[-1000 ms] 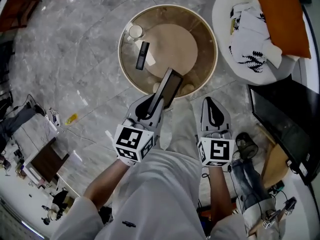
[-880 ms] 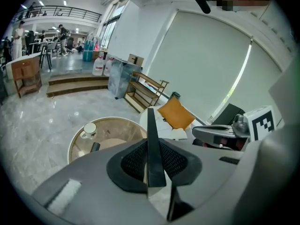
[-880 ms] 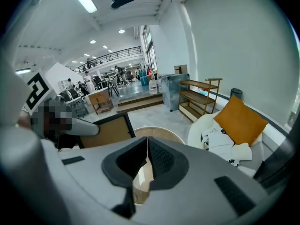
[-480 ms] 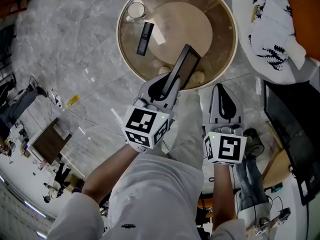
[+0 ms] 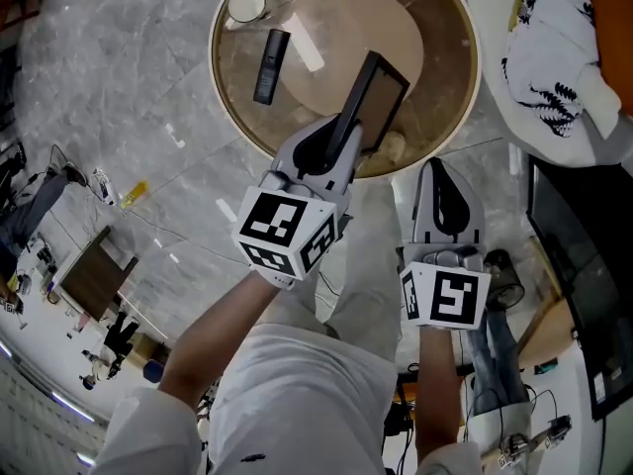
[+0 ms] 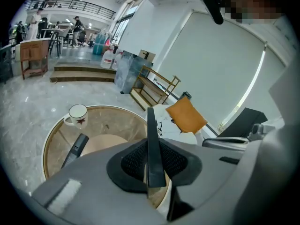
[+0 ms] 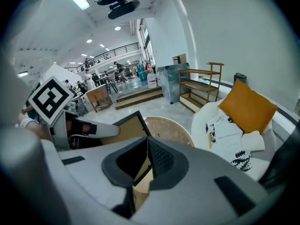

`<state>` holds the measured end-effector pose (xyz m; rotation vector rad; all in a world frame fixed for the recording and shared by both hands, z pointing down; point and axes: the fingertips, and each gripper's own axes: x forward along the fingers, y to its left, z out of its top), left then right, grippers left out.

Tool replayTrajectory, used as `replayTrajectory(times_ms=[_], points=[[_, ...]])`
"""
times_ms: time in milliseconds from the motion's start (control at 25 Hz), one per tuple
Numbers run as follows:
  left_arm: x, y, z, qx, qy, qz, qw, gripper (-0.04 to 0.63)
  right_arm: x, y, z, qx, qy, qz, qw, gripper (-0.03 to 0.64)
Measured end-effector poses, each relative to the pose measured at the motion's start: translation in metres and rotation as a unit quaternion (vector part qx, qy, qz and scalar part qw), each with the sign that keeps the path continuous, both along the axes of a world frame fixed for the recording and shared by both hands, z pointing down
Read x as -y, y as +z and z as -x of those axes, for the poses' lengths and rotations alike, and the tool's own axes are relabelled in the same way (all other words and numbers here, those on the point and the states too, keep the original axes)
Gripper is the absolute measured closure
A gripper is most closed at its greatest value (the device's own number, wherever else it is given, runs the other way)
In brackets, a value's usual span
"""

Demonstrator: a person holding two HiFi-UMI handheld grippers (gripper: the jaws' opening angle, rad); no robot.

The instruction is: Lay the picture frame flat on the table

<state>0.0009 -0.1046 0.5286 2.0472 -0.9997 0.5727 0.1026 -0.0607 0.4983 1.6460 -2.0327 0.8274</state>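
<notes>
So the frame is clamped by its lower end in the left gripper. In the left gripper view it's seen edge-on, squeezed between the fingers. It's held tilted, not flat, over the near side of the round glass worktop. Whether the glass is touched by it can't be told. The right gripper is held just off the worktop's near rim, beside the left one, and its fingers are closed together with nothing gripped. A black remote can be seen laid flat on the worktop, and a white mug is parked by the far rim. Both are to the left of the frame and not touched by it.
</notes>
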Motion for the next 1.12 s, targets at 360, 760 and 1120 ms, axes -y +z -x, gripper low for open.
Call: replayTrajectory(times_ms=[360,760,1120], points=[[0.008,0.046,-0.015,-0.016,0.007,-0.002,0.9998,0.529,0.006,0.038,-0.002,0.001,0.001,0.008,1.000,0.611],[0.010,0.070,-0.022,-0.030,0.023,-0.009,0.9992,0.529,0.007,0.061,-0.002,0.003,0.008,0.013,1.000,0.611],[0.002,0.079,-0.027,-0.033,0.027,-0.016,0.9989,0.529,-0.001,0.068,-0.002,0.008,0.006,0.017,1.000,0.611]])
